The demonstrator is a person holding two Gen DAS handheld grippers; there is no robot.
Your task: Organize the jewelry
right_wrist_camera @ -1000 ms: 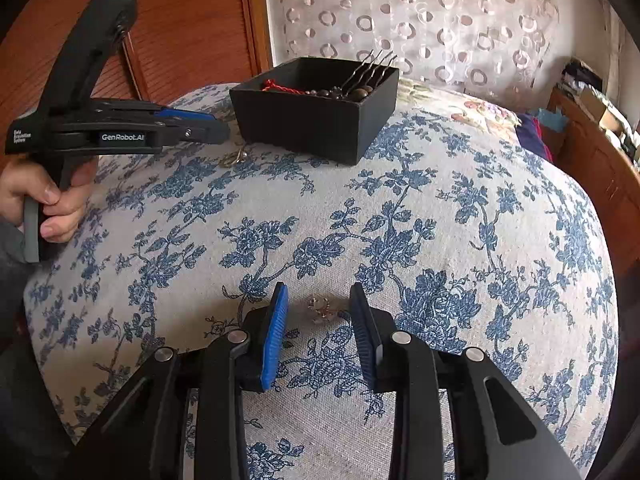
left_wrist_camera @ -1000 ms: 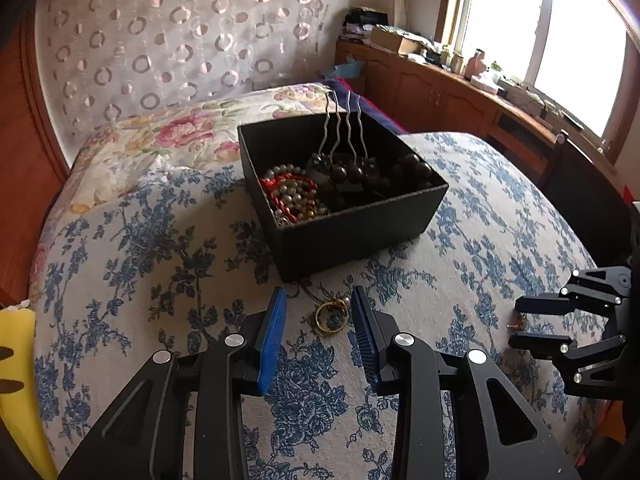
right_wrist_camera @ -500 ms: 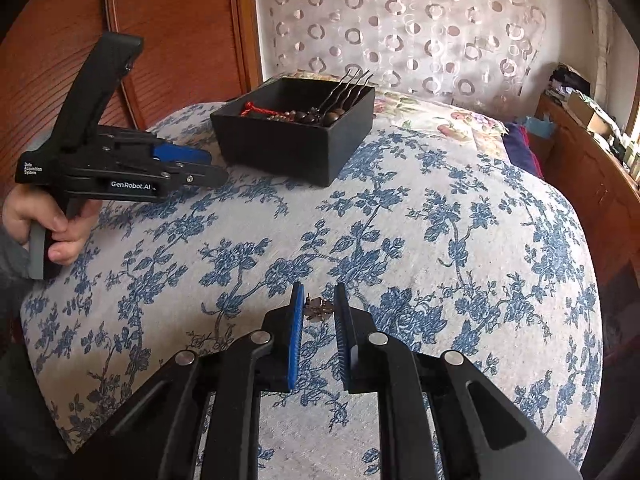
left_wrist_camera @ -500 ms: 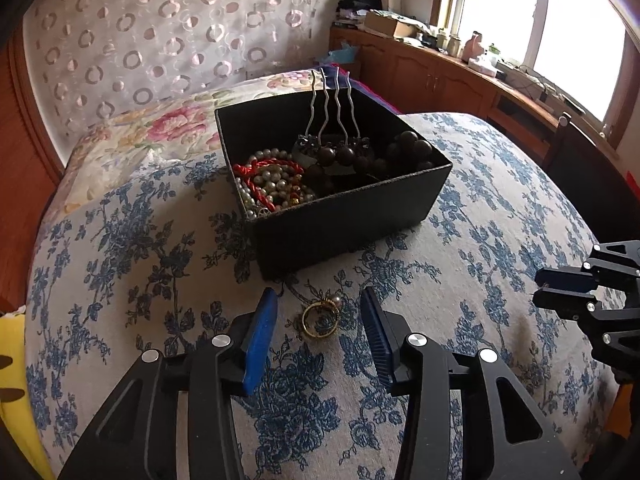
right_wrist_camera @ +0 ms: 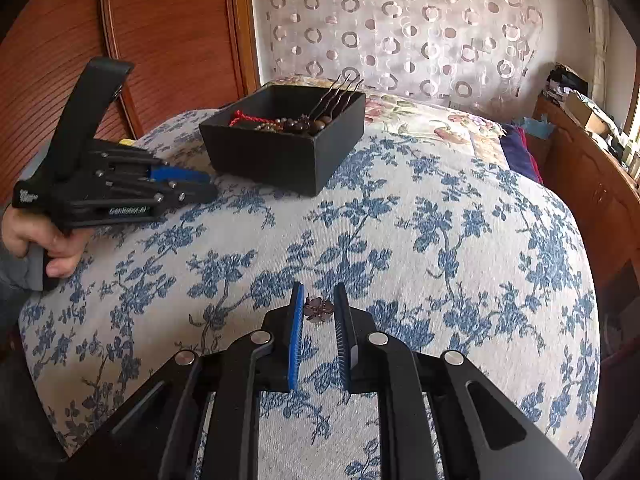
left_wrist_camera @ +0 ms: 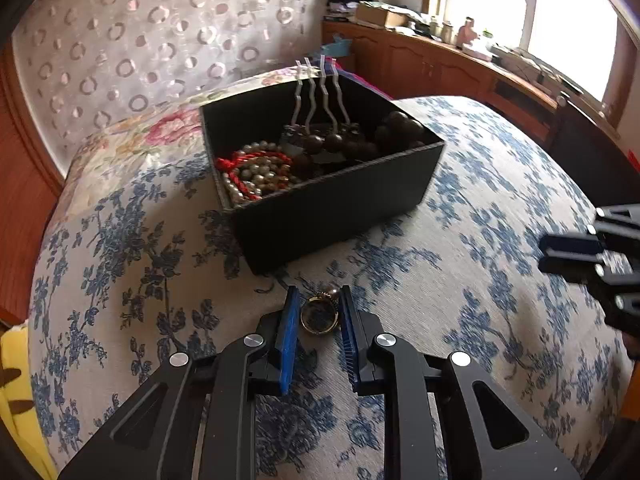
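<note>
A black box (left_wrist_camera: 340,200) on the blue-flowered bedspread holds pearl and dark bead strands, a red cord and a silver hair comb; it also shows in the right wrist view (right_wrist_camera: 280,152). My left gripper (left_wrist_camera: 319,312) is closed around a gold ring with a pearl (left_wrist_camera: 319,314), just in front of the box. My right gripper (right_wrist_camera: 319,308) is closed onto a small dark flower-shaped brooch (right_wrist_camera: 318,309), its left pad touching and a small gap at the right pad. The left gripper (right_wrist_camera: 196,186) also shows in the right wrist view, and the right gripper's fingers (left_wrist_camera: 568,252) in the left wrist view.
The bed's blue-flowered cover (right_wrist_camera: 440,240) spreads all round. A wooden headboard (right_wrist_camera: 160,40) and patterned curtain (right_wrist_camera: 400,32) stand behind. A wooden cabinet (left_wrist_camera: 460,68) with clutter runs under the window at right. A yellow object (left_wrist_camera: 16,380) lies at the left edge.
My left gripper has narrowed its jaws onto the ring. My right gripper had closed on the brooch half a second ago and now holds it slightly wider, raised off the cover.
</note>
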